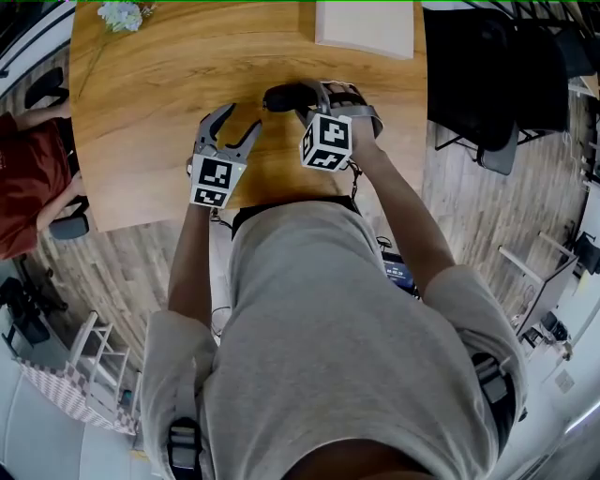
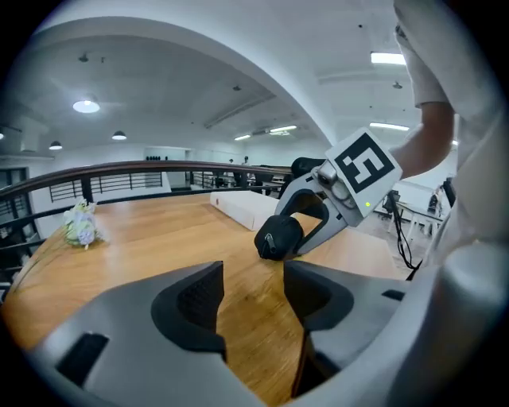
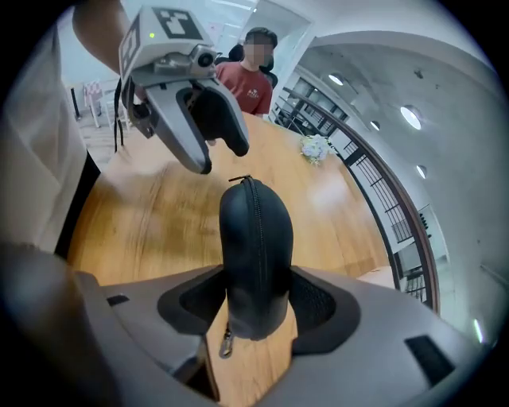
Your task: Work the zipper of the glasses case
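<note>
The black glasses case (image 3: 254, 238) stands on end between the pads of my right gripper (image 3: 256, 286), which is shut on its lower part. Its zipper runs up the middle toward the top, and the metal pull (image 3: 227, 343) hangs at the bottom left. In the head view the case (image 1: 284, 96) lies over the wooden table (image 1: 159, 84) in my right gripper (image 1: 314, 98). My left gripper (image 1: 239, 120) hovers just left of it, open with nothing between its jaws. From the left gripper view (image 2: 253, 294) the case (image 2: 277, 235) sits a short way ahead.
A white flat box (image 1: 364, 26) lies at the table's far edge, and a small bunch of flowers (image 1: 120, 14) at the far left corner. A person in a red top (image 1: 28, 178) sits at the left. Black chairs (image 1: 473, 75) stand off the right side.
</note>
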A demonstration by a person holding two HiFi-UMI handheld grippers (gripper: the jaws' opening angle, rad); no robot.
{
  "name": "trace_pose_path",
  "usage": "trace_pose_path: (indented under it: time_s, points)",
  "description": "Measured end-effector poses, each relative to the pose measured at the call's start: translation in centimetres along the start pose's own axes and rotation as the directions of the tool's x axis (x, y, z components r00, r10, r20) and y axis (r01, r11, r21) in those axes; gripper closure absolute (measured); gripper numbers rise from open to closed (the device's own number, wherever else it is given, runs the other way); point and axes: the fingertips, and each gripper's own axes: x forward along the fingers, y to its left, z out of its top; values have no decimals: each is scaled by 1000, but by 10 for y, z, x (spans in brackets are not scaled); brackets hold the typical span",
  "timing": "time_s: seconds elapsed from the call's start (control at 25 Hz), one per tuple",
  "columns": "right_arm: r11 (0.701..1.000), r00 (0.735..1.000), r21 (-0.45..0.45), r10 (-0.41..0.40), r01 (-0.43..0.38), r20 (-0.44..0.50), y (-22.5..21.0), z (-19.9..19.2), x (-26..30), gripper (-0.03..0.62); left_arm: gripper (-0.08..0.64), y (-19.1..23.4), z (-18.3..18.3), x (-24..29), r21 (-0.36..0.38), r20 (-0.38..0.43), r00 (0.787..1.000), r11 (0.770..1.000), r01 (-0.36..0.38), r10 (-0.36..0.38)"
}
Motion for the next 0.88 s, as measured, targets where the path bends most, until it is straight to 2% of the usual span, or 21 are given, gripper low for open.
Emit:
trace_pose_path:
  time_s: [0.16,0.36,0.56,0.72,0.88]
  points:
    - [998,998,-36,-49,47,-42,4,4,13,331,378,4,-20,-6,-42,-40,997,997,-64,62]
    - [995,994,-36,-95,93,-61,18,7,25,331,504,9,-41,-14,-184,-42,991,974,-133,127]
    - [989,989,-14,-149,149,-19,20,10,26,331,523,5,-48,-14,-180,-57,990,974,-141,133]
    - [989,985,76,-137,130,102,21,15,10,330,526,-1,-39,-14,-174,-50,988,973,-154,148]
    - [963,975,250,-147,103,167,20,2,-14,330,529,-13,-30,-15,-186,-70,981,964,-190,180]
